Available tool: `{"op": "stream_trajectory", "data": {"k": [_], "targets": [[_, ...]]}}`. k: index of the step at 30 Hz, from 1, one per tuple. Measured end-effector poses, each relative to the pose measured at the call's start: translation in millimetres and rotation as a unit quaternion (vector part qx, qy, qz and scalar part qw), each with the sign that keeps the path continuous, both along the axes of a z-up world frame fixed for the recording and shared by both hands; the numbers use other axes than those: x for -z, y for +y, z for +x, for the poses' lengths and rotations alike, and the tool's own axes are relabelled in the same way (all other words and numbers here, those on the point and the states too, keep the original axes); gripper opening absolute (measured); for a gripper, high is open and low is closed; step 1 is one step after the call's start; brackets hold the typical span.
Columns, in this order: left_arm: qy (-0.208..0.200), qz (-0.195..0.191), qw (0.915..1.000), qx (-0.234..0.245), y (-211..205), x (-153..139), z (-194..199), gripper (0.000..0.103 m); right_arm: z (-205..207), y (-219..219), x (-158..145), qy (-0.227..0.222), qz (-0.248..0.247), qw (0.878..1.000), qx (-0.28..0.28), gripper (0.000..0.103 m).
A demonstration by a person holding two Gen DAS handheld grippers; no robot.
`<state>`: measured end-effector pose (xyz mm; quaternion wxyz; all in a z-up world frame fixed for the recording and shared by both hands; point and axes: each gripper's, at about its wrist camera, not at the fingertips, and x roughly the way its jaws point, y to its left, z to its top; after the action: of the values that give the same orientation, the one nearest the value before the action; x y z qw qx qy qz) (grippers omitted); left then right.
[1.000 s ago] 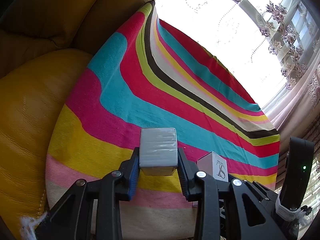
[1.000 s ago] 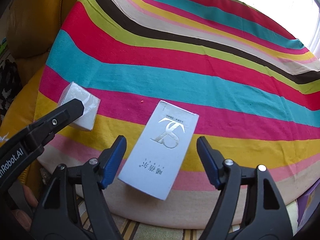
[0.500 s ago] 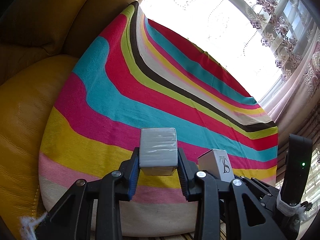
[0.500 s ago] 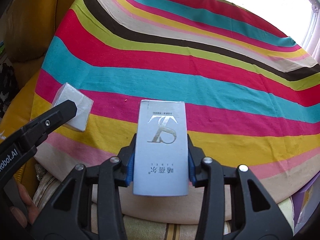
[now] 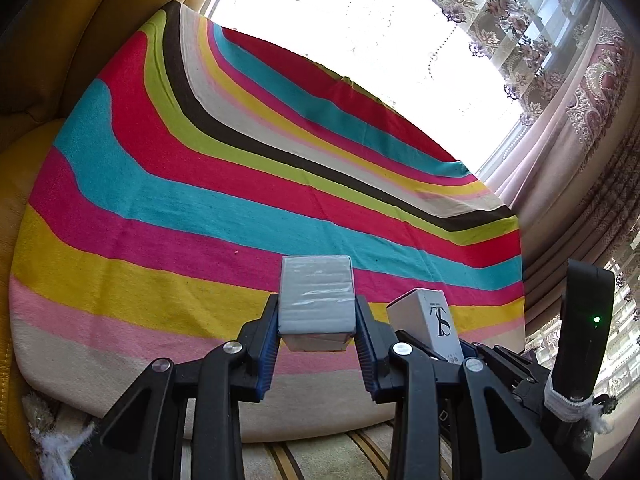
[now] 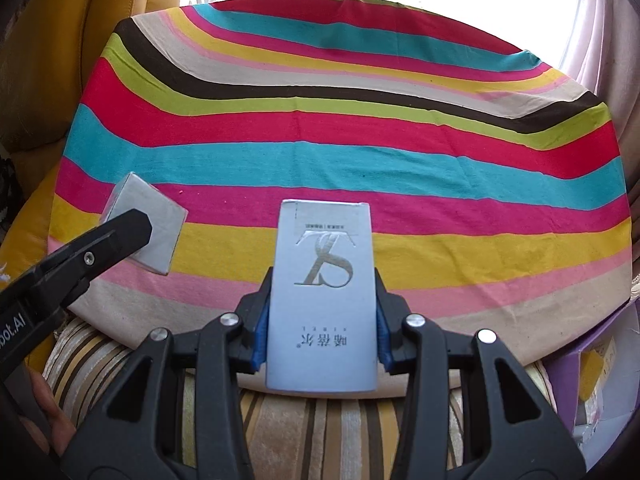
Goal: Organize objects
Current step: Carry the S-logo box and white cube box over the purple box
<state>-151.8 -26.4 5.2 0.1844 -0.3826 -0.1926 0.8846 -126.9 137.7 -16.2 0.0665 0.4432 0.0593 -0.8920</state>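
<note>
Left tongs [image 5: 317, 334] clamp a small grey box [image 5: 316, 300]; right tongs [image 6: 320, 320] clamp a tall white carton [image 6: 323, 300], both above the striped cloth [image 6: 320, 152].

Bright daylight blows out the window [image 5: 360, 32] behind (pure white), with fisheye bending the edges.

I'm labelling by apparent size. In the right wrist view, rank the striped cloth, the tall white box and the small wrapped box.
1. striped cloth
2. tall white box, inflated by nearness to the camera
3. small wrapped box, partly hidden by the left gripper
</note>
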Motion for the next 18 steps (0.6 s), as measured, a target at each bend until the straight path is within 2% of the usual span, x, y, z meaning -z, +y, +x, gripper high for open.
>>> {"op": "stream_trajectory", "data": {"k": [18], "targets": [[0.002, -0.003, 0.9940, 0.109, 114, -9, 27, 0.036, 36, 117, -17, 0.015, -0.005, 0.995, 0.095, 0.045]]}}
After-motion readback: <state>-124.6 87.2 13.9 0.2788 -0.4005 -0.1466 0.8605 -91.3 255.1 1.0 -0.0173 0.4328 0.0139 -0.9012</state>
